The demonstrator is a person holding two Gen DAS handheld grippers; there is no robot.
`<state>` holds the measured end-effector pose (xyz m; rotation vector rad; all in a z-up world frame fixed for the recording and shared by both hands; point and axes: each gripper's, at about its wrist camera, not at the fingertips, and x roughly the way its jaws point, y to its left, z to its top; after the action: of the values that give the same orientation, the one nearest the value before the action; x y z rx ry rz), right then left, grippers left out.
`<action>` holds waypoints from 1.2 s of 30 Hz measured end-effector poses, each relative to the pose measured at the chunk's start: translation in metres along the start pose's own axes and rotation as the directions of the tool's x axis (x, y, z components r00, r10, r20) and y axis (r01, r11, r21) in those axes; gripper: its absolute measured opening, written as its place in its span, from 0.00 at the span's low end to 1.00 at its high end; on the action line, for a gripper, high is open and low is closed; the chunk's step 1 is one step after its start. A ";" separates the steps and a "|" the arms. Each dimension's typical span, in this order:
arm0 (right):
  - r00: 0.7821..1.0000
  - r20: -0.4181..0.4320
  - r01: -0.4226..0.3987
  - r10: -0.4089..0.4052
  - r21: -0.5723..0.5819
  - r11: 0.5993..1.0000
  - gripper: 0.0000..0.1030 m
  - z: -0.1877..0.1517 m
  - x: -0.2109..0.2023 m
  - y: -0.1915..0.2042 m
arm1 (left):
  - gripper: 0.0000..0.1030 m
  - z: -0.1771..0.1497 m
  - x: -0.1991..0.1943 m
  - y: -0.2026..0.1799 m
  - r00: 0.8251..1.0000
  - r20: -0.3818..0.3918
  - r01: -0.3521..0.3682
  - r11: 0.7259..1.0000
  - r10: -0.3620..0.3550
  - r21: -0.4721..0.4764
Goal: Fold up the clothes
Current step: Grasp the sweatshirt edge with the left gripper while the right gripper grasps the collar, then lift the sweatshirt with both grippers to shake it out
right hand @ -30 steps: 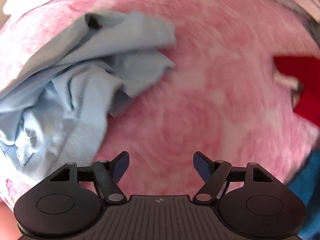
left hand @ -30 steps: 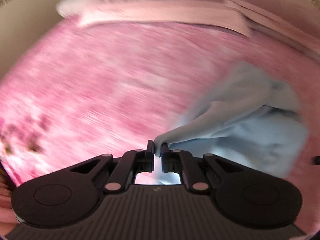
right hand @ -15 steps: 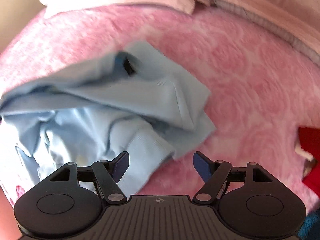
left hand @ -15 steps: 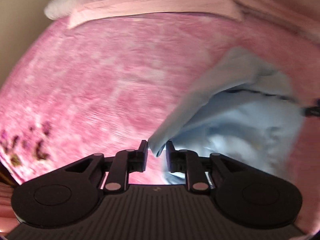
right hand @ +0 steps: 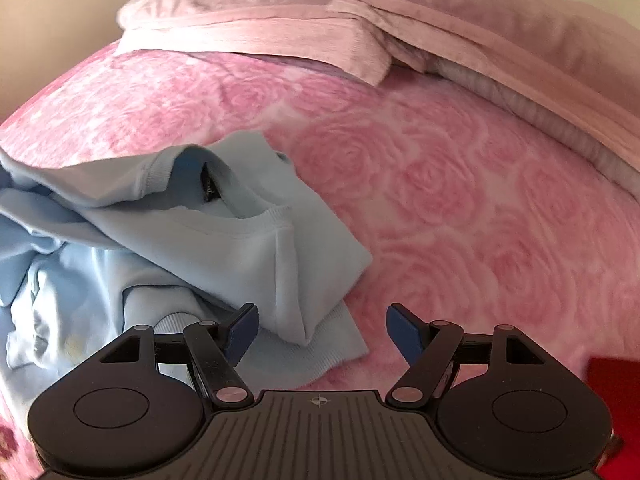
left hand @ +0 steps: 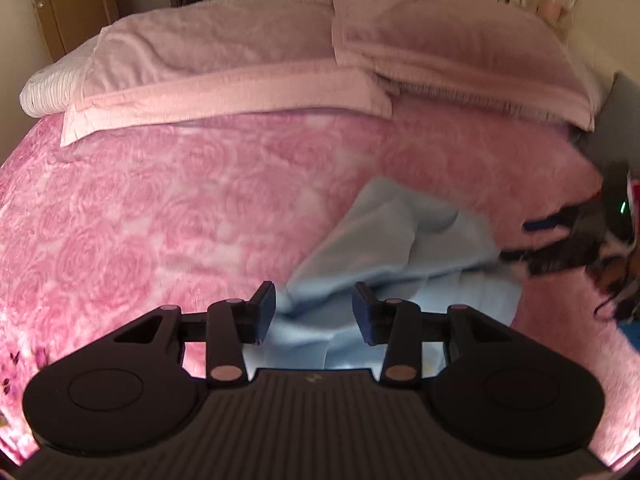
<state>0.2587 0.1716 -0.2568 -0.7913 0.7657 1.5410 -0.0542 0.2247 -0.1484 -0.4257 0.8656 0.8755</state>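
Note:
A light blue sweatshirt lies crumpled on the pink rose-patterned blanket; its collar with a dark label faces up. It also shows in the left wrist view. My left gripper is open, with a fold of the sweatshirt lying loose between its fingers. My right gripper is open and empty, just above the sweatshirt's ribbed hem at the garment's right edge. The right gripper shows blurred in the left wrist view.
Two pink pillows lie at the head of the bed. A red garment lies at the right edge of the right wrist view. A door and wardrobe stand behind the bed.
My left gripper has opened and let go of the sweatshirt's edge, which dropped onto the blanket. My right gripper swung left toward the sweatshirt, staying open.

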 end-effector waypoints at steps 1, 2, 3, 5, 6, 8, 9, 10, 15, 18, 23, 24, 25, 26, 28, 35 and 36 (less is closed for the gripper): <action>1.000 0.001 -0.009 0.009 -0.015 1.000 0.72 -0.001 0.003 0.001 | 0.38 0.000 0.005 -0.001 1.000 -0.012 -0.015 1.000 0.016 0.023; 1.000 0.000 -0.019 0.019 -0.032 0.999 0.72 -0.001 0.007 0.003 | 0.38 0.000 0.011 -0.001 0.999 -0.023 -0.030 0.998 0.031 0.046; 1.000 -0.001 -0.025 0.025 -0.048 0.999 0.72 -0.003 0.010 0.005 | 0.38 -0.001 0.016 -0.002 0.998 -0.034 -0.045 0.997 0.047 0.069; 1.000 -0.004 -0.030 0.030 -0.077 0.997 0.72 -0.005 0.016 0.009 | 0.38 -0.001 0.026 -0.003 0.995 -0.055 -0.073 0.991 0.080 0.116; 0.999 -0.005 -0.035 0.034 -0.089 0.995 0.72 -0.006 0.018 0.010 | 0.38 -0.001 0.032 -0.004 0.993 -0.064 -0.087 0.986 0.097 0.139; 0.999 -0.007 -0.048 0.048 -0.105 0.993 0.64 -0.009 0.022 0.011 | 0.38 -0.002 0.042 -0.005 0.989 -0.081 -0.108 0.977 0.125 0.182; 0.998 -0.008 -0.055 0.054 -0.112 0.992 0.49 -0.011 0.024 0.011 | 0.38 -0.004 0.045 -0.005 0.989 -0.084 -0.103 0.976 0.121 0.189; 0.998 -0.010 -0.061 0.061 -0.120 0.991 0.45 -0.013 0.026 0.011 | 0.38 -0.006 0.048 -0.004 0.989 -0.087 -0.103 0.976 0.121 0.190; 0.998 0.008 -0.063 0.066 -0.187 0.980 0.44 -0.018 0.034 0.016 | 0.19 0.005 0.038 0.013 0.994 -0.036 -0.097 0.984 0.103 0.147; 0.998 0.031 -0.045 0.053 -0.217 0.975 0.18 -0.019 0.036 0.018 | 0.06 0.011 0.033 0.023 0.996 -0.005 -0.092 0.988 0.093 0.121; 0.990 0.136 0.056 -0.029 -0.198 0.979 0.07 -0.014 0.019 0.020 | 0.06 0.021 0.023 0.039 0.996 0.047 -0.082 0.994 0.078 0.079; 0.983 0.176 0.090 -0.059 -0.172 0.981 0.06 -0.010 0.009 0.019 | 0.06 0.023 0.021 0.042 0.995 0.058 -0.079 0.994 0.075 0.070; 0.973 0.215 0.119 -0.086 -0.144 0.982 0.06 -0.006 -0.003 0.019 | 0.06 0.025 0.020 0.046 0.995 0.068 -0.077 0.995 0.073 0.062; 0.960 0.255 0.147 -0.113 -0.121 0.982 0.06 -0.001 -0.016 0.021 | 0.06 0.027 0.018 0.049 0.994 0.079 -0.074 0.996 0.070 0.053; 0.927 0.337 0.208 -0.167 -0.089 0.974 0.06 0.010 -0.043 0.028 | 0.06 0.031 0.014 0.056 0.993 0.100 -0.069 0.997 0.065 0.036; 0.677 0.595 0.452 -0.432 0.127 0.883 0.05 0.054 -0.177 0.071 | 0.06 0.078 -0.063 0.091 0.931 0.359 0.054 0.997 -0.068 0.050; 0.623 0.620 0.476 -0.477 0.183 0.860 0.05 0.058 -0.202 0.080 | 0.06 0.083 -0.081 0.100 0.912 0.398 0.083 0.995 -0.098 0.054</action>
<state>0.1928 0.1006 -0.0537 -0.3511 0.0115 1.1891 -0.1228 0.2972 -0.0329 -0.2390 0.4783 0.8218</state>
